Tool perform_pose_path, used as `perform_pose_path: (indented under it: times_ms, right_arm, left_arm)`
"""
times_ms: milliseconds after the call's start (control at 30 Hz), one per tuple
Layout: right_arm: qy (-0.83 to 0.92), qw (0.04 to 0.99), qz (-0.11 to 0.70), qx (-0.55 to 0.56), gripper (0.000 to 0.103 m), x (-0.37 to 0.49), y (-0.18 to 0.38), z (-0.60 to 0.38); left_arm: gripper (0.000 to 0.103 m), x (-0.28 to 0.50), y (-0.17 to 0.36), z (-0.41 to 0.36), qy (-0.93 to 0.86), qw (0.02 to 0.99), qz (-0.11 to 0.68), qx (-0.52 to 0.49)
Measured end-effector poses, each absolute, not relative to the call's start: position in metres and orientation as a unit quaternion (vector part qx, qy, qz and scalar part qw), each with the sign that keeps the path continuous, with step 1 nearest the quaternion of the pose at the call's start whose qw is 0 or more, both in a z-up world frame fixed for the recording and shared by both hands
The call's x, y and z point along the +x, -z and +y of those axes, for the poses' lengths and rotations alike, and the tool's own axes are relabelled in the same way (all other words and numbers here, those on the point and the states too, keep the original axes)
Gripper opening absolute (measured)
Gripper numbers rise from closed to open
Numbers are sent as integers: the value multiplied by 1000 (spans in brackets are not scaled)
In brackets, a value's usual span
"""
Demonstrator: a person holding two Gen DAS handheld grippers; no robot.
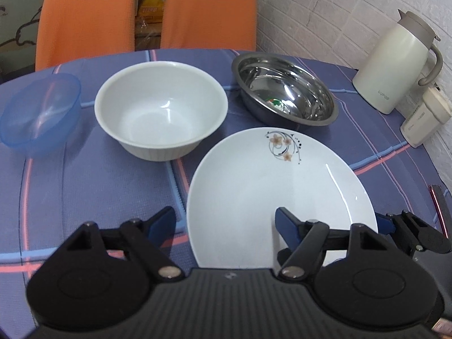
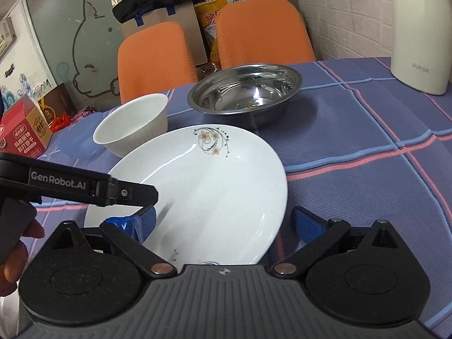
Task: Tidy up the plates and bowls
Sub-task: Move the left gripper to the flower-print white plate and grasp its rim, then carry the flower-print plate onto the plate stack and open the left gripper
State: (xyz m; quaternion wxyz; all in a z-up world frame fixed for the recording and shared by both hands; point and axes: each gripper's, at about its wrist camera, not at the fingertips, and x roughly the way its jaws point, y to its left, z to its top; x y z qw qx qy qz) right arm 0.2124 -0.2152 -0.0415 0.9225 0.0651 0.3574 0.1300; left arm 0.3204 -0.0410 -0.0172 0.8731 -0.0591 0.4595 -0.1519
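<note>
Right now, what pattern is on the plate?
Plain white plate with small brown flowers and black swirls near its far rim; clearest in the right wrist view.

We see a home dining room: plaid-clothed table (image 1: 84, 183), two orange chairs (image 1: 84, 19) behind it, thermos jug (image 1: 395, 65) on it by the brick wall (image 1: 325, 5).

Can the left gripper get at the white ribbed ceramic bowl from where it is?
Probably yes. The left gripper is open over the near edge of the white flower-printed plate, and only bare tablecloth lies between it and the white ribbed ceramic bowl.
</note>
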Motion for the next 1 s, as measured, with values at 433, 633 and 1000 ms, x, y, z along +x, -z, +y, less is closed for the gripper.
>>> perform_pose_path:
  times_ms: [433, 633, 1000]
  right_arm:
    - [-112, 935, 337, 21, 91, 202, 42, -185]
    - [-109, 944, 312, 20, 91, 183, 27, -181]
    - [-143, 946, 288, 34, 92, 128, 0, -150]
  left_arm:
    - [52, 299, 5, -42, 150, 882, 445, -37]
    - [52, 270, -12, -38, 146, 892, 426, -26]
    - [52, 184, -44, 33, 93, 911, 399, -45]
